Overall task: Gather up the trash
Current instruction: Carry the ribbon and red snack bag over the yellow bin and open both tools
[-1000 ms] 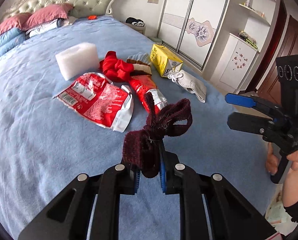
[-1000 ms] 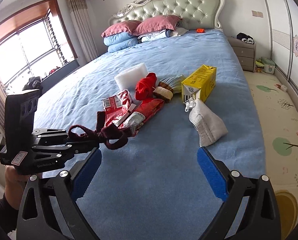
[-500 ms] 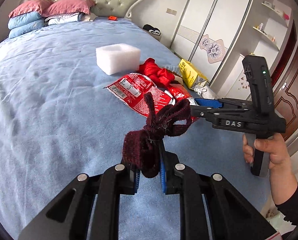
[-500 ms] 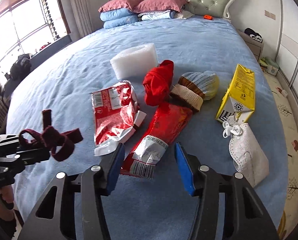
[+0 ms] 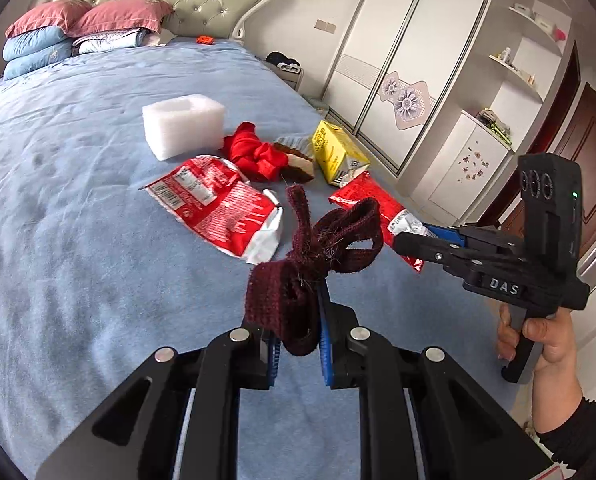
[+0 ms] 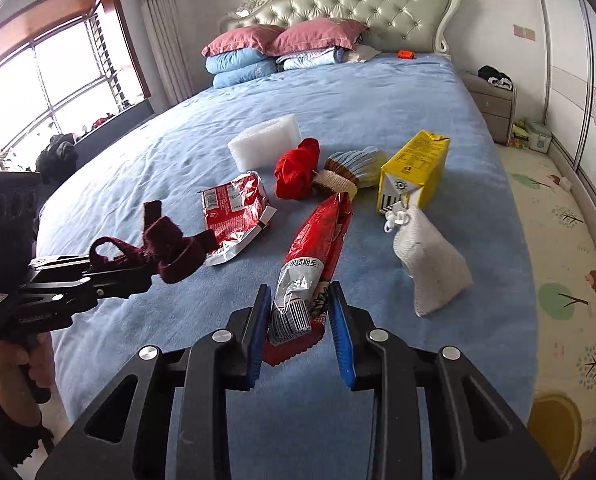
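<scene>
Long red wrapper (image 6: 318, 256) lies lengthwise on blue bedspread (image 6: 378, 92), near end btwn pads of R gripper (image 6: 300, 322) — jaws clenched on its barcode end. Far end points toward striped knit bundle (image 6: 350, 168) and red cloth (image 6: 298, 164). L gripper (image 5: 298, 344) clamped on dark maroon knit strip (image 5: 318, 248), held off the bed, loops sticking up fwd of the fingers. 2nd red snack bag (image 6: 234, 208) flat, left of the long wrapper, torn silver edge facing cam. White foam block (image 6: 266, 144) behind it. Yellow carton (image 6: 414, 172) right of the knit bundle, white mask (image 6: 430, 260) just in front of carton, touching it. Pillows (image 6: 282, 40) stacked at headboard (image 6: 358, 4). Person's hand (image 5: 546, 336) on R gripper's handle.
</scene>
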